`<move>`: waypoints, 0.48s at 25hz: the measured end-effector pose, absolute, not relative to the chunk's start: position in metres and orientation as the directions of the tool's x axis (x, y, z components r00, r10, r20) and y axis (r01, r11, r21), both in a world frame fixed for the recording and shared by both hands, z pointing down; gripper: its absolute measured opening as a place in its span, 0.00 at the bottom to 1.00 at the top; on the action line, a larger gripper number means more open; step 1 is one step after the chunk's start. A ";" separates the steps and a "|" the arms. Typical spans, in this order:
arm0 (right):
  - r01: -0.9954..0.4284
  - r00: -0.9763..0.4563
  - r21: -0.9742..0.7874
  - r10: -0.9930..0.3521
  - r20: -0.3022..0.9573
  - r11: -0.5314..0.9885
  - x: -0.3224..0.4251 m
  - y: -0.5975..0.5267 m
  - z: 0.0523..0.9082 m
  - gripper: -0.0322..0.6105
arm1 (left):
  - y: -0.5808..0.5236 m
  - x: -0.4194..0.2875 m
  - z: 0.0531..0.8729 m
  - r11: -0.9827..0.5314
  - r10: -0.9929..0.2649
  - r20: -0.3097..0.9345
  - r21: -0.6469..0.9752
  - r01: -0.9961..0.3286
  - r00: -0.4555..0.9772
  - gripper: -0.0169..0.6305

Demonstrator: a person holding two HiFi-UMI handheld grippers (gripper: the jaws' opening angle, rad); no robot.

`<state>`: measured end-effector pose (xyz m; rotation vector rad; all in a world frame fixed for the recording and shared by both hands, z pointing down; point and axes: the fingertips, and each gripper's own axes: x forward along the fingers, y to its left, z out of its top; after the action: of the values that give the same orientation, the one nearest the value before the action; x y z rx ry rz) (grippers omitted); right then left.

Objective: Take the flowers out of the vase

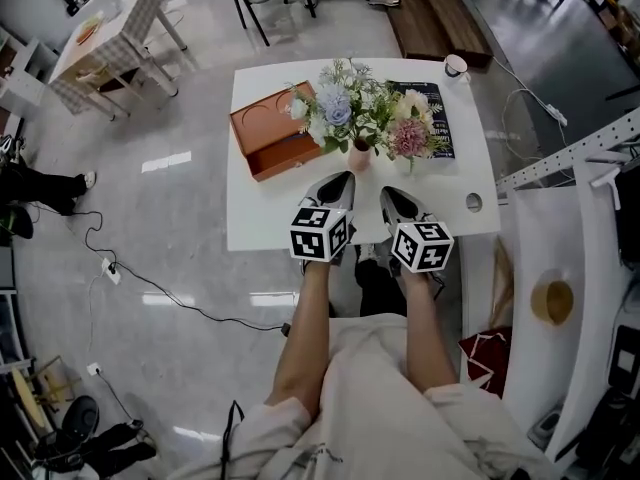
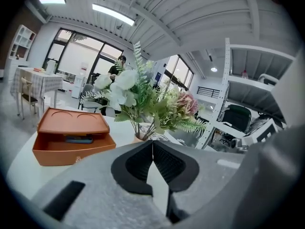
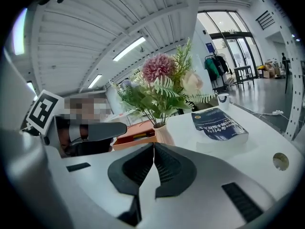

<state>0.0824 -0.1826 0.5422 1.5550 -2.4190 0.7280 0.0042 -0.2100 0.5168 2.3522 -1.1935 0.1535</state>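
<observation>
A bunch of flowers (image 1: pixel 365 110) in white, blue and pink stands upright in a small pinkish vase (image 1: pixel 360 156) at the middle of the white table (image 1: pixel 270 223). My left gripper (image 1: pixel 343 179) is shut and empty, just short of the vase on its near left. On the near right my right gripper (image 1: pixel 389 194) is shut and empty too. In the left gripper view the flowers (image 2: pixel 143 97) rise straight ahead above my left gripper (image 2: pixel 152 142). In the right gripper view the flowers (image 3: pixel 162 89) and the vase (image 3: pixel 164 132) stand just beyond my right gripper (image 3: pixel 153 145).
An orange box (image 1: pixel 275 128) with an open drawer sits left of the vase. A dark blue book (image 1: pixel 428 118) lies to its right, a small cup (image 1: pixel 456 65) at the far right corner. A round cable hole (image 1: pixel 474 202) marks the table's right edge. White shelving (image 1: pixel 580 258) stands right.
</observation>
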 end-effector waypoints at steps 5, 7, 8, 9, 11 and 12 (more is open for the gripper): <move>-0.874 -0.478 -0.308 -0.781 0.402 0.376 0.073 -0.198 0.549 0.06 | -0.222 0.008 0.525 -0.504 -0.718 0.317 0.378 -0.776 0.620 0.04; -0.870 -0.484 -0.318 -0.776 0.403 0.378 0.072 -0.203 0.551 0.06 | -0.224 0.008 0.526 -0.509 -0.714 0.321 0.374 -0.775 0.623 0.04; -0.869 -0.485 -0.322 -0.777 0.402 0.376 0.073 -0.206 0.551 0.06 | -0.226 0.008 0.527 -0.509 -0.715 0.323 0.368 -0.778 0.620 0.04; -0.868 -0.486 -0.323 -0.777 0.400 0.377 0.073 -0.209 0.550 0.06 | -0.229 0.008 0.527 -0.507 -0.718 0.324 0.362 -0.782 0.616 0.04; -0.866 -0.492 -0.318 -0.773 0.399 0.387 0.071 -0.216 0.549 0.06 | -0.236 0.006 0.526 -0.495 -0.733 0.322 0.353 -0.794 0.599 0.04; -0.864 -0.497 -0.313 -0.769 0.401 0.396 0.070 -0.218 0.549 0.06 | -0.239 0.004 0.526 -0.485 -0.741 0.321 0.350 -0.801 0.589 0.04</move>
<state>0.0699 -0.2180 0.5489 1.4577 -2.4587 0.7267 0.0035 -0.2390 0.5261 2.3561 -1.2303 0.1732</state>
